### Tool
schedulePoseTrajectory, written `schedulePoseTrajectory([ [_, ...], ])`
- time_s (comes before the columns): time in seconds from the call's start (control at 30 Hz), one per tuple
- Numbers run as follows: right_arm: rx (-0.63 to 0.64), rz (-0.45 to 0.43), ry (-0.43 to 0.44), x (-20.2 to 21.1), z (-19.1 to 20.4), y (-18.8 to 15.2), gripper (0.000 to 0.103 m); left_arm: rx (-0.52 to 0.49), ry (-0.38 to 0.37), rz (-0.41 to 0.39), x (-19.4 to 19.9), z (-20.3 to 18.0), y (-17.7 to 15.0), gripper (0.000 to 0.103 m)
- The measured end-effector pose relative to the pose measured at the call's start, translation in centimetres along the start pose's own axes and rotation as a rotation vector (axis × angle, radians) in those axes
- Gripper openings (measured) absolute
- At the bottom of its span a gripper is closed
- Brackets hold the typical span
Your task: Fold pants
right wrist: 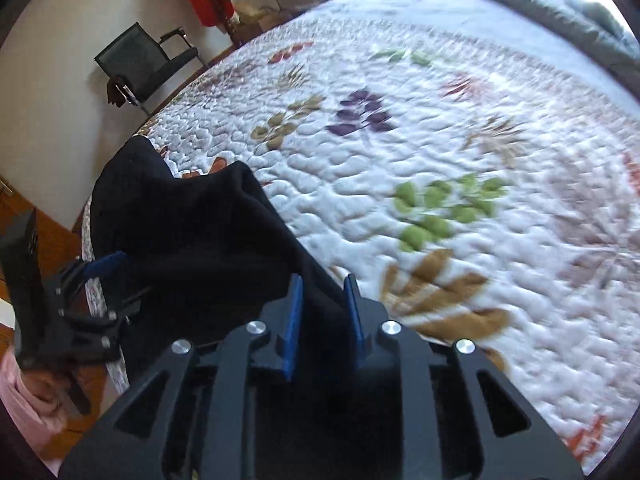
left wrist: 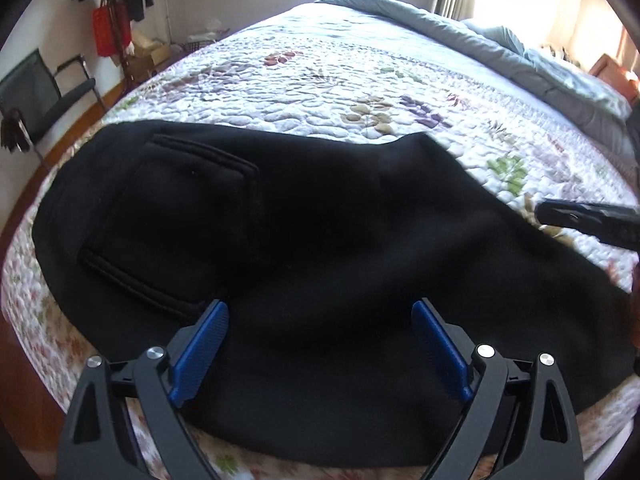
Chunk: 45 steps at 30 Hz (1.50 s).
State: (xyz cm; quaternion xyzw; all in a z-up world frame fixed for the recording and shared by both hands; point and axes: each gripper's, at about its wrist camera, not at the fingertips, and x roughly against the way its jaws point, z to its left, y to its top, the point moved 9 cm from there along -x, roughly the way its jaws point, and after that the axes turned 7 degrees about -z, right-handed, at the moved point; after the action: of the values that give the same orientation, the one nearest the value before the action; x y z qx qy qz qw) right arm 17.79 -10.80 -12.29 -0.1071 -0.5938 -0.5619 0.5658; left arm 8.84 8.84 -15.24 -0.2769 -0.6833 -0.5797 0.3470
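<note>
Fingers of the left gripper stand wide apart above the black pants, gripping nothing. Right gripper fingers: narrow gap, fabric between; contact unclear through blur. Pants lie flat on the quilted bed; pocket visible only from the left wrist.

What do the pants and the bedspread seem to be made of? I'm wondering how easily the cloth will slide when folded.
The pants look like thick black fleece or sweatshirt knit: matte, soft rounded edges, a raised stitched pocket. The bedspread looks like quilted cotton, white with printed leaves, its surface puckered by stitching. Both seem non-slippery, though the weave is too fine to confirm.
</note>
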Motion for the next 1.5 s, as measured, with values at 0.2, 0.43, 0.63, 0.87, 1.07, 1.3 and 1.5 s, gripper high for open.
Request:
schedulePoseTrajectory([
  [0.2, -0.126, -0.08, -0.141, 10.0, -8.0, -5.7, 0.031, -0.09, -0.163, -0.011, 2.1, -6.9, -0.8, 0.093],
  [0.43, -0.382, -0.1, -0.345, 18.6, -18.1, -17.7, 0.031, -0.24, -0.215, 0.072, -1.1, -14.5, -4.2, 0.097],
  [0.63, -0.372, -0.111, -0.35, 20.4, -19.4, -20.4, 0.046, -0.192, -0.206, 0.091, -0.7, -15.0, -3.7, 0.099],
  [0.87, -0.508, -0.222, -0.423, 24.7, -23.7, -23.5, 0.046, -0.117, -0.229, 0.122, 0.7, -14.9, -4.2, 0.099],
  [1.07, -0.533, -0.215, -0.533, 26.8, -28.0, -25.2, 0.057, -0.17, -0.197, 0.131, 0.6, -16.0, -5.4, 0.099],
  [1.3, -0.539, -0.195, -0.445, 25.5, -30.1, -25.0, 0.05, -0.177, -0.19, 0.139, 0.6, -16.8, -5.4, 0.099],
  [1.5, -0.514, -0.154, -0.411, 24.7, -30.2, -25.1, 0.008, -0.192, -0.177, 0.141, 0.4, -17.0, -5.5, 0.099],
])
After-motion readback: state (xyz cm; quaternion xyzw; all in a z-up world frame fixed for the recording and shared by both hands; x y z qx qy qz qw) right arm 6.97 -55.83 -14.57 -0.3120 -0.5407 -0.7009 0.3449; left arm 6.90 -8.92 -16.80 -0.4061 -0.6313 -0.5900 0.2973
